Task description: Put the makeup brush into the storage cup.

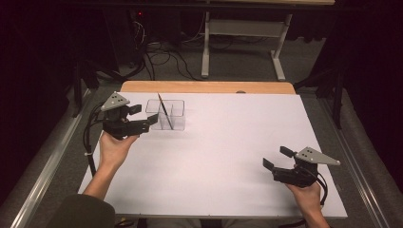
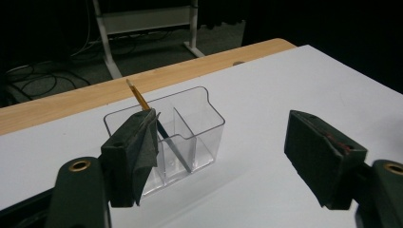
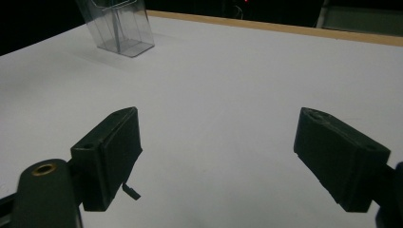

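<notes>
A clear plastic organizer [image 1: 166, 115] with compartments stands on the white table top [image 1: 228, 142] at the back left. A pencil [image 1: 164, 110] leans inside it, tip end up. My left gripper [image 1: 144, 114] hovers just left of the organizer, open and empty. In the left gripper view the organizer [image 2: 190, 128] and pencil [image 2: 139, 98] sit just beyond my left gripper [image 2: 228, 152], whose jaws stand wide apart. My right gripper [image 1: 277, 158] is at the front right, open with nothing between its jaws. The right gripper view has the organizer [image 3: 121, 26] far off, beyond my right gripper [image 3: 216, 159].
A wooden strip [image 1: 209, 87] runs along the table's far edge. Beyond it stand a white desk frame [image 1: 247, 42] and tangled cables [image 1: 161, 57] on the floor. Metal rails [image 1: 47, 166] flank the table's sides.
</notes>
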{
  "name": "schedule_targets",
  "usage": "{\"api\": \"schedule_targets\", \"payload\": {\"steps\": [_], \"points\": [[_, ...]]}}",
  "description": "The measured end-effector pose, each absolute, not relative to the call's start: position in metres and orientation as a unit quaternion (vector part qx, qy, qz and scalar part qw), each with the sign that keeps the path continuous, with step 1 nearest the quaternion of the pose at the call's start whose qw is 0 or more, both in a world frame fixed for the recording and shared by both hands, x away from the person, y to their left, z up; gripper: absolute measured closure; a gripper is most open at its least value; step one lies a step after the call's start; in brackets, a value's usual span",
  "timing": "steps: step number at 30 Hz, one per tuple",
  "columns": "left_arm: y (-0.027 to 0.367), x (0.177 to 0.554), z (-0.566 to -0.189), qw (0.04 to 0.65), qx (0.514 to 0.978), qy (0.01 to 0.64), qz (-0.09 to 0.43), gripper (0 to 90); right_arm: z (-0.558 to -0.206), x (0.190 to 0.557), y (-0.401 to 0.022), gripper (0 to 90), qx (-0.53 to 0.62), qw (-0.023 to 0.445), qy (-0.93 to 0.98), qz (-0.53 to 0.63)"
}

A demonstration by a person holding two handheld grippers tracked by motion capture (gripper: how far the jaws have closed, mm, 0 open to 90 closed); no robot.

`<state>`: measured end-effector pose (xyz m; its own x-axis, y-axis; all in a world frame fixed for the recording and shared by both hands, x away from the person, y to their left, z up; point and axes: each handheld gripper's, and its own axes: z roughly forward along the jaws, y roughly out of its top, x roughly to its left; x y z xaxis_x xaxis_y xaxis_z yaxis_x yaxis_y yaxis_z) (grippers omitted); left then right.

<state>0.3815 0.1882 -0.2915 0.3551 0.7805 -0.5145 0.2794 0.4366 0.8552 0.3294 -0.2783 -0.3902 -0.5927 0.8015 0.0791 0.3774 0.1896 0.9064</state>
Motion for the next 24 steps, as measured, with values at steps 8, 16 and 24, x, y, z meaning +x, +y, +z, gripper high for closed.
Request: {"api": "schedule_targets", "payload": {"steps": [8, 16, 24], "points": [[0.188, 0.374, -0.294, 0.658, 0.500, 0.530, 0.188, 27.2, -0.390, 0.330, -0.278, 17.1, 0.398, 0.213, 0.741, 0.497], [0.186, 0.362, -0.297, 0.657, 0.510, 0.518, 0.199, 27.2, -0.390, 0.330, -0.278, 17.1, 0.397, 0.213, 0.742, 0.496], [0.186, 0.354, -0.298, 0.663, 0.508, 0.515, 0.192, 27.3, -0.390, 0.329, -0.278, 17.1, 0.397, 0.214, 0.742, 0.496]]}}
